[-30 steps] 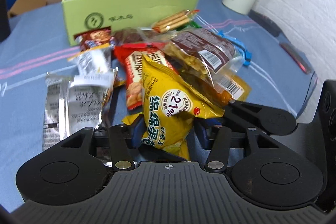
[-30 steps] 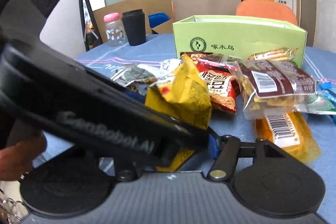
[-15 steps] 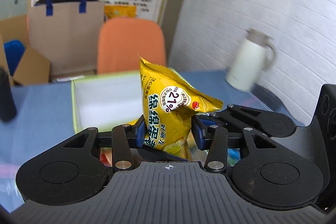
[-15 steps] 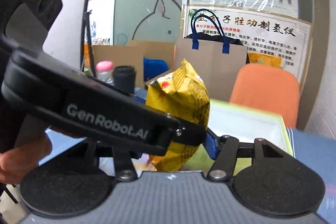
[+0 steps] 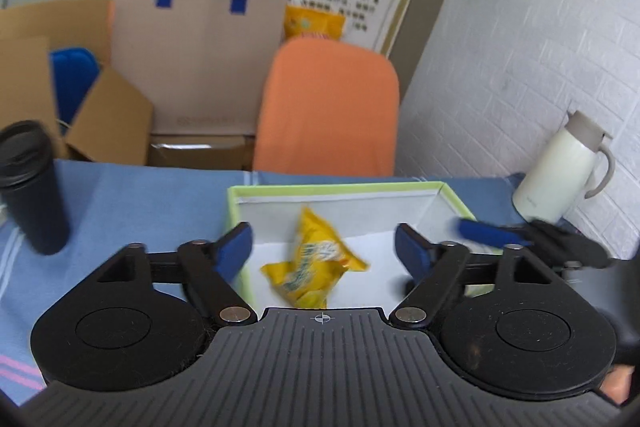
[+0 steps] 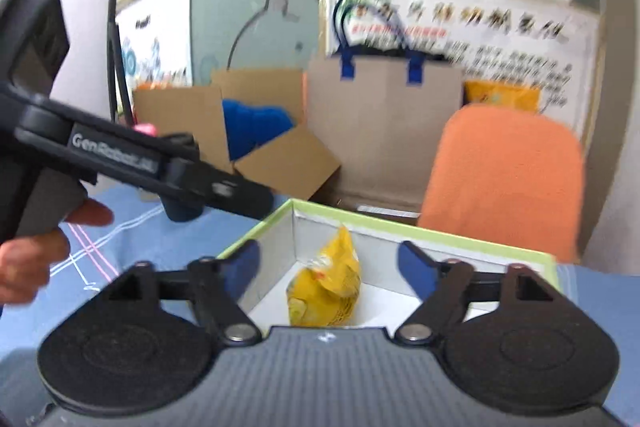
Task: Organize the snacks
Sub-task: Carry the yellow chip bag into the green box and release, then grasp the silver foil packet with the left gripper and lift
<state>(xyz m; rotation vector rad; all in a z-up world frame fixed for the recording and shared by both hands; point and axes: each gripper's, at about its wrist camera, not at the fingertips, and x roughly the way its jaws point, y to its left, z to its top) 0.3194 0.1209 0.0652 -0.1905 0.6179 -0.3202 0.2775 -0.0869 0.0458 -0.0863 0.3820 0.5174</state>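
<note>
A yellow snack bag is inside the green box with a white interior, free of both grippers and blurred. It also shows in the right wrist view, in the box. My left gripper is open and empty above the box's near side. My right gripper is open and empty above the box. The right gripper's blue finger reaches over the box's right rim in the left wrist view. The left gripper's body crosses the left of the right wrist view.
A black tumbler stands on the blue tablecloth at the left. A white thermos jug stands at the right by the brick wall. An orange chair, a paper bag and cardboard boxes are behind the table.
Both grippers held the yellow bag from the snack pile and carried it up over the green box. Both have opened and the bag has dropped into the box.
</note>
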